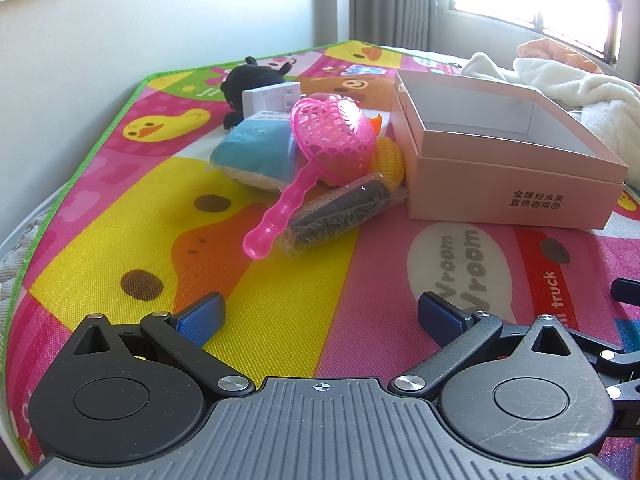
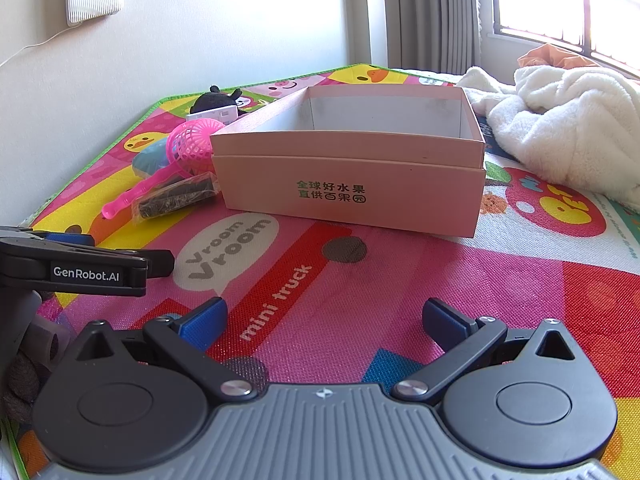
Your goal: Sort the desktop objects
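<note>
Both sets of jaws spread wide, nothing between them; left gripper (image 1: 320, 312) and right gripper (image 2: 324, 320) both tilt down over bare play mat (image 1: 260, 320), no contact with any item; task things sit in a heap ahead of the left jaws, slightly left of centre: pink strainer (image 1: 332, 136) on top, its handle running back toward the jaws, dark wrapped roll (image 1: 340, 208) lying beside and partly under that handle, blue packet (image 1: 256, 148) further back-left, yellow toy (image 1: 390, 158) wedged against the pink box (image 1: 516, 188); box is open, looks empty, ahead-right of left jaws and straight ahead of right jaws; likely step is first pick, so left side should go for the strainer handle or the roll, nearest and least buried; close across the narrow axis, lift clear before swinging right over the box wall; crinkly wrap on the roll may slip, so grip mid-body; behind the heap a black plush (image 1: 248, 80) and white plug (image 1: 272, 98), further off; white blanket (image 2: 568, 128) lies right of the box, out of the way; box wall is the main obstacle, plus the handle overlapping the roll.
</note>
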{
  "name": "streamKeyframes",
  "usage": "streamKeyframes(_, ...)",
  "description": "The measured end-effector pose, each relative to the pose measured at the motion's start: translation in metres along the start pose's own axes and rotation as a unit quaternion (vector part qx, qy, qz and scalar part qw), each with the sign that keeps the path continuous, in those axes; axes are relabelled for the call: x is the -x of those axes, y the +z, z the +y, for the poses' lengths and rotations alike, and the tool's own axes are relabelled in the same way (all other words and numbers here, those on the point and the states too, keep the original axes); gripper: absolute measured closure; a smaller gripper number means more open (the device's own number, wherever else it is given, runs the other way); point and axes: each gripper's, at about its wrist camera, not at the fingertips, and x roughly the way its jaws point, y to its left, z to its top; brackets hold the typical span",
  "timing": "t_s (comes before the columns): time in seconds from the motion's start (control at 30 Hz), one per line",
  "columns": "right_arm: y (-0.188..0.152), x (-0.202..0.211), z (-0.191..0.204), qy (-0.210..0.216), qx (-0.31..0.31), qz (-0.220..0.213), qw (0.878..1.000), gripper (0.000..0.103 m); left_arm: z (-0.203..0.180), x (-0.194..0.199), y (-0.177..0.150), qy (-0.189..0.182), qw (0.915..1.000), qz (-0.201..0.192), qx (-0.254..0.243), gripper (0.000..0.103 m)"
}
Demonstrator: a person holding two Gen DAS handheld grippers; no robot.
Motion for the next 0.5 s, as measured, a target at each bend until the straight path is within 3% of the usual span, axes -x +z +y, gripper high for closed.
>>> streamKeyframes(0.23, 0.0052, -0.0007, 0.0080, -0.015, 0.016, 0.016, 1.000, 0.000, 0.0012, -0.0008, 0.0022, -0.007, 0.9999, 0.000, -0.012, 0.000)
streamKeyframes(0.5, 0.0081, -0.0010, 0.0060, -0.004, 0.003, 0.033, 0.999, 0.000, 0.0029, -0.0033, 0.0022, -0.016, 0.9997, 0.000, -0.016, 0.000)
